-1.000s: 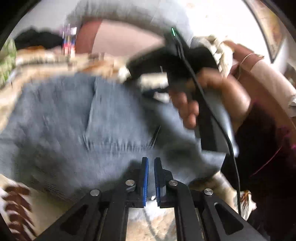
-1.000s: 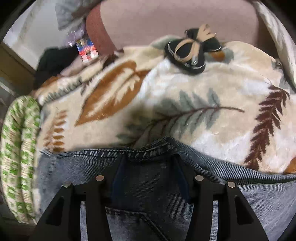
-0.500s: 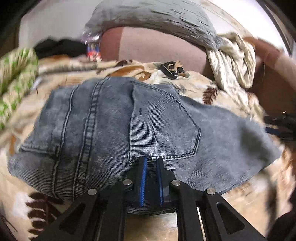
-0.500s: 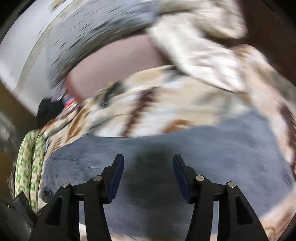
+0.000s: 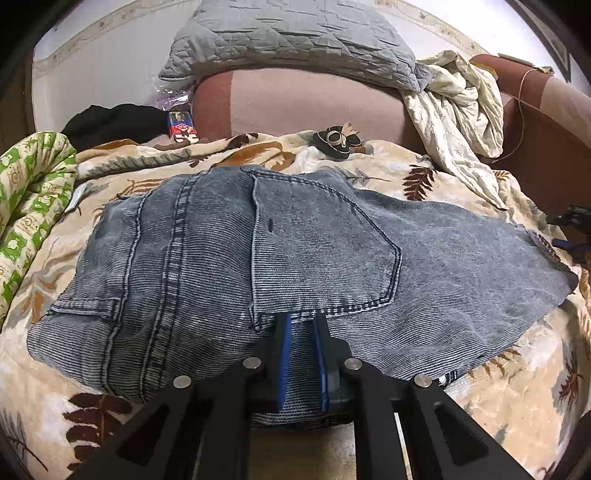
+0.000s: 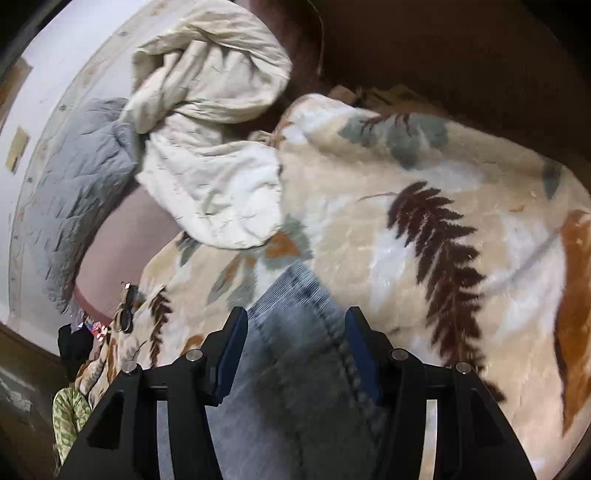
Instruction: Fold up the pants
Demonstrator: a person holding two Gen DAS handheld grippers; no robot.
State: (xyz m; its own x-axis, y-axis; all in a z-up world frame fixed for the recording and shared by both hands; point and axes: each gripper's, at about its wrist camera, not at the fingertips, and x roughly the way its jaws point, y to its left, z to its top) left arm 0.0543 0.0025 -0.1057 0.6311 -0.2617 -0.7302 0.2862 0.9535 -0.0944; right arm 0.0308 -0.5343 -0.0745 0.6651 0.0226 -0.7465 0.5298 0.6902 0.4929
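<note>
The left tool (image 5: 302, 321) is clenched on the near edge of the folded jeans (image 5: 221, 266), which lie on the leaf-print blanket (image 5: 517, 376). The right tool (image 6: 295, 325) hovers released over their hem end. Beyond lies a grey quilt (image 5: 288, 33).

two black skeletal tools, left tool (image 5: 301, 325) and right tool (image 6: 295, 325), blue finger pads, silver pivot pins

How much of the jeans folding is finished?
Done: the jeans lie folded into a short stack on the leaf-print blanket. In hand: the left gripper pinches the near edge; the right gripper, jaws apart, hovers over the far end. Left: probably another fold.
</note>
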